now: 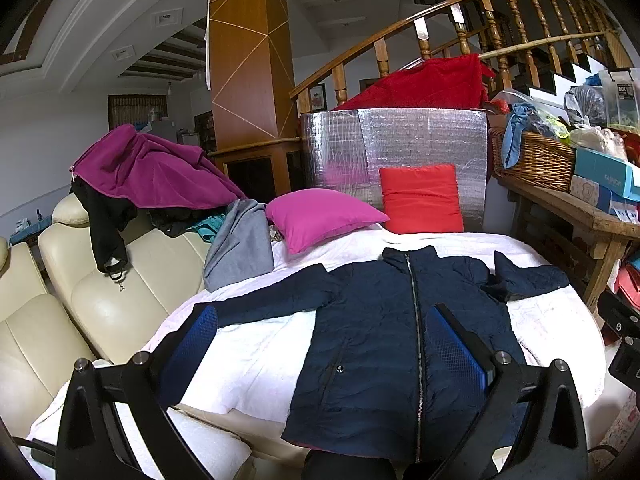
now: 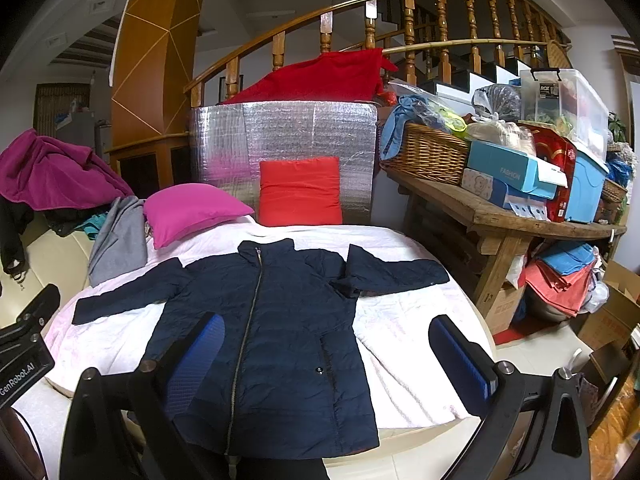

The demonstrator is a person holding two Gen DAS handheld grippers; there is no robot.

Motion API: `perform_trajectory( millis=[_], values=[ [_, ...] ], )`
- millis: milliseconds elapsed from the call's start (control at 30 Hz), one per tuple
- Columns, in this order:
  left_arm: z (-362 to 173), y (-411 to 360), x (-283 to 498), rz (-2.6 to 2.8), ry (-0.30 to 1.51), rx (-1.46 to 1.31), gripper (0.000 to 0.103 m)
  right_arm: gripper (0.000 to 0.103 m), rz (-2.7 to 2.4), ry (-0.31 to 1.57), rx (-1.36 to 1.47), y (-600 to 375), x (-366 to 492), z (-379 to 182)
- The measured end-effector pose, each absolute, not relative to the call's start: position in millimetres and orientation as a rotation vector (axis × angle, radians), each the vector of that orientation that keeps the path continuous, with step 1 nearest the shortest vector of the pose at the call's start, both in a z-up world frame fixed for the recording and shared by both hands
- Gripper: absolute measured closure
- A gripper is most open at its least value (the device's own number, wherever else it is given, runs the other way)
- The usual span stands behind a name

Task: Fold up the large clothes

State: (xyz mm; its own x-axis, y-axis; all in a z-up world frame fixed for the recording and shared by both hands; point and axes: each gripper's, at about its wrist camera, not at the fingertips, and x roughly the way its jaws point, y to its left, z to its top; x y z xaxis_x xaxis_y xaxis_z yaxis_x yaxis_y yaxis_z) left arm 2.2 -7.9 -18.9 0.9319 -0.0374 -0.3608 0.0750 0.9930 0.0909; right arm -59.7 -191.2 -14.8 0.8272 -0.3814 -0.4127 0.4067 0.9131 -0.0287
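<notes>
White bedding [image 2: 400,360] provides a flat work surface; the navy jacket [image 2: 272,340] lies on it face up, zipped, sleeves spread for folding. Left gripper [image 1: 324,344] and right gripper [image 2: 328,356] hover above its hem, jaws apart, empty.

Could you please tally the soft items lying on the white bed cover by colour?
Navy: 1, the jacket
Magenta: 1, the pillow
Red: 1, the cushion
Grey: 1, the garment draped over the edge
Total: 4
</notes>
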Motion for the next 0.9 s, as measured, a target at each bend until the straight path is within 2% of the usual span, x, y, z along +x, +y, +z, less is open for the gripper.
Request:
perform_trajectory(
  millis=[500,733,900],
  values=[
    [-13,-31,48,-0.084,0.382,0.100,0.000,0.000,-0.463,0.450,0.062,-217,-38,-13],
    [-37,-51,134,-0.095,0.491,0.076,0.000,0.000,-0.545,0.499,0.096,-270,0,-24],
    [-98,-57,226,-0.070,0.656,0.065,0.000,0.000,-0.499,0.565,0.188,-341,49,-46]
  ],
)
